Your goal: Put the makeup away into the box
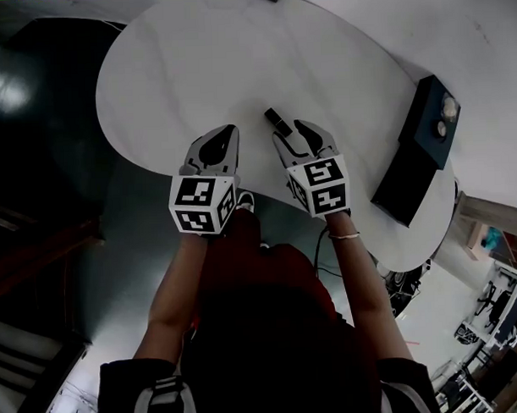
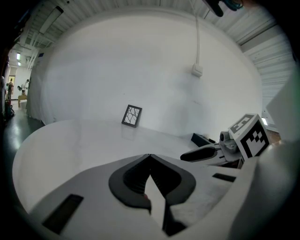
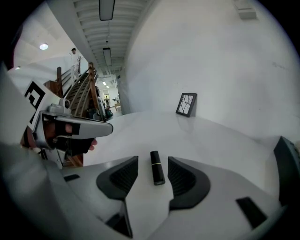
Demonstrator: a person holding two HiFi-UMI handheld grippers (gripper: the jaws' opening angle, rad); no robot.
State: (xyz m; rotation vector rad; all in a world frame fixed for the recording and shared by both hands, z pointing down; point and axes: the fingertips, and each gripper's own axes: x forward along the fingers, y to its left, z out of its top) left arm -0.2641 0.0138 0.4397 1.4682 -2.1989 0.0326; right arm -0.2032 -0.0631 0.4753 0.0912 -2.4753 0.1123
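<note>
Looking along the right gripper (image 3: 153, 160), its own view settles what the head view leaves vague: the lipstick (image 3: 157, 168) lies flat on the table (image 3: 211, 136) between the jaws, which stand wide apart, neither pad touching it. From the head it seems only to poke out ahead of the tips. The left gripper (image 2: 150, 155) sits just beside the right, and its own view shows its jaws closed tip to tip. The box (image 1: 422, 149) shows whole only in the head view: dark, well off to the right near the table's edge, with two round things on its bluish upper part. The right gripper view catches just its dark edge. Farthest off, both gripper views show a small frame (image 3: 186, 104) by the wall.
</note>
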